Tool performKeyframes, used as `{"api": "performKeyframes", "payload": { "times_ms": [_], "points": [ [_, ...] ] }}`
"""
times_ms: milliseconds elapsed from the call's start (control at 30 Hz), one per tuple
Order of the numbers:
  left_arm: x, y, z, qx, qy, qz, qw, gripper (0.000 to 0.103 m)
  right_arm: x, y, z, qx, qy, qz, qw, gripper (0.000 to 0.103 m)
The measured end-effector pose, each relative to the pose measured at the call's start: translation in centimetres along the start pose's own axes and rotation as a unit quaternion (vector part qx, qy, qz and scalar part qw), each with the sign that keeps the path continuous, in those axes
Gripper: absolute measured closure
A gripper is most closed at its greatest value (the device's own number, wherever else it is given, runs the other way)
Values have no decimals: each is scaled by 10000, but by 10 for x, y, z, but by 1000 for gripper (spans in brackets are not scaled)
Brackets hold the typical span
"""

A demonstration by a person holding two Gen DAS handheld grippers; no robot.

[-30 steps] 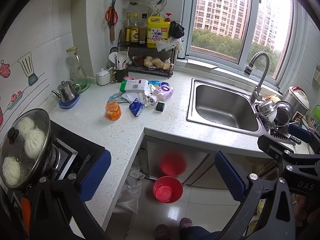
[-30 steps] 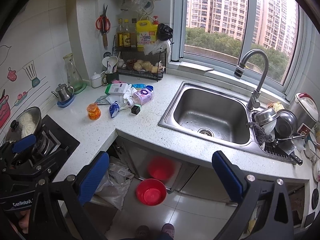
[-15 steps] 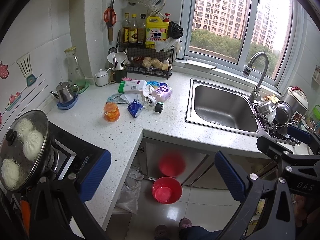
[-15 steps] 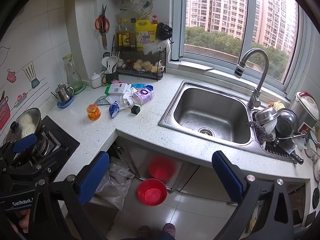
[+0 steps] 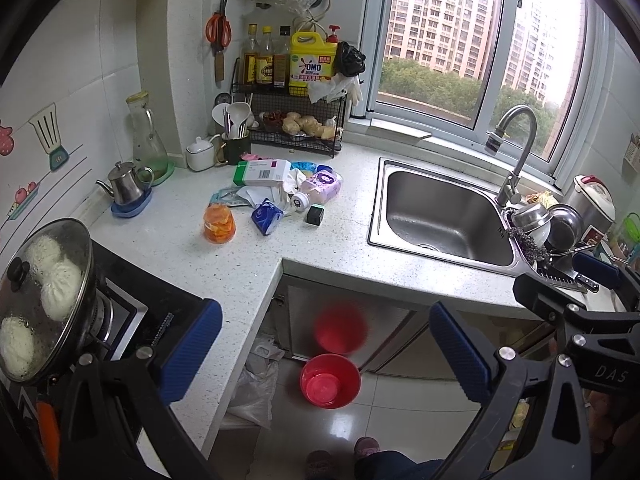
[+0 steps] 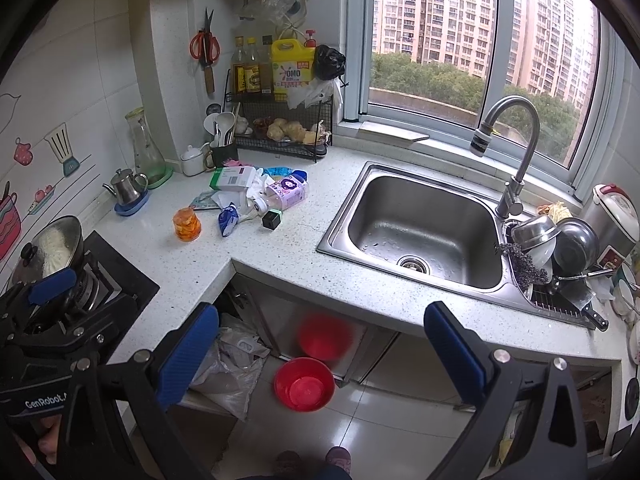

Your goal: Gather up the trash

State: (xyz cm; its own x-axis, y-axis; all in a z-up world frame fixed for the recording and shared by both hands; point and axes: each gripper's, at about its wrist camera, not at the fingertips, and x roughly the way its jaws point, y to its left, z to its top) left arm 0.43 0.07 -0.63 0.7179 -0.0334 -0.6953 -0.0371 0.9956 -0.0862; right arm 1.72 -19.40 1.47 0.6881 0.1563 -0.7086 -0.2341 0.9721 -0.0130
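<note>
A heap of trash lies on the white counter's back corner: a green-and-white box (image 5: 262, 171) (image 6: 233, 178), a purple wipes pack (image 5: 322, 186) (image 6: 287, 192), crumpled white paper (image 5: 267, 194), a blue packet (image 5: 265, 217) (image 6: 227, 220), a small black cube (image 5: 315, 215) (image 6: 272, 218) and an orange jar (image 5: 218, 223) (image 6: 187, 224). My left gripper (image 5: 324, 350) hangs open well short of the heap, above the floor gap, nothing between its blue pads. My right gripper (image 6: 322, 346) is likewise open and empty. The other gripper shows at each view's edge.
A steel sink (image 6: 424, 226) with a tap (image 6: 516, 148) sits right of the heap, dishes (image 6: 560, 240) beside it. A lidded pan (image 5: 44, 300) stands on the stove at left. On the floor below are a red basin (image 6: 304, 384) and a plastic-lined bin (image 6: 228, 376). A kettle (image 5: 126, 190) and a rack (image 5: 296, 120) stand behind.
Both views have drifted only slightly; the scene sits a touch lower and left than before. Both grippers stay open and nothing on the counter has moved.
</note>
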Motion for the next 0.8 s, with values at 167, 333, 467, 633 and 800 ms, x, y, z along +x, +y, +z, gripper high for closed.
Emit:
{"api": "performKeyframes", "payload": {
  "times_ms": [167,333,467,633,800],
  "points": [
    [1,-1,3,-30,20,-17,10000,0,3,-2,1,13,35,26,10000,0],
    [8,-1,6,-103,77,44,9999,0,9,-10,4,29,106,11,9999,0],
    [15,-10,10,-89,103,235,9996,0,18,-21,8,-3,205,-46,9998,0],
    [21,-23,20,-86,72,250,9996,0,25,-40,17,-11,237,99,9997,0],
    [28,-36,34,-56,126,265,9996,0,26,-50,27,-320,59,24,9995,0]
  ]
}}
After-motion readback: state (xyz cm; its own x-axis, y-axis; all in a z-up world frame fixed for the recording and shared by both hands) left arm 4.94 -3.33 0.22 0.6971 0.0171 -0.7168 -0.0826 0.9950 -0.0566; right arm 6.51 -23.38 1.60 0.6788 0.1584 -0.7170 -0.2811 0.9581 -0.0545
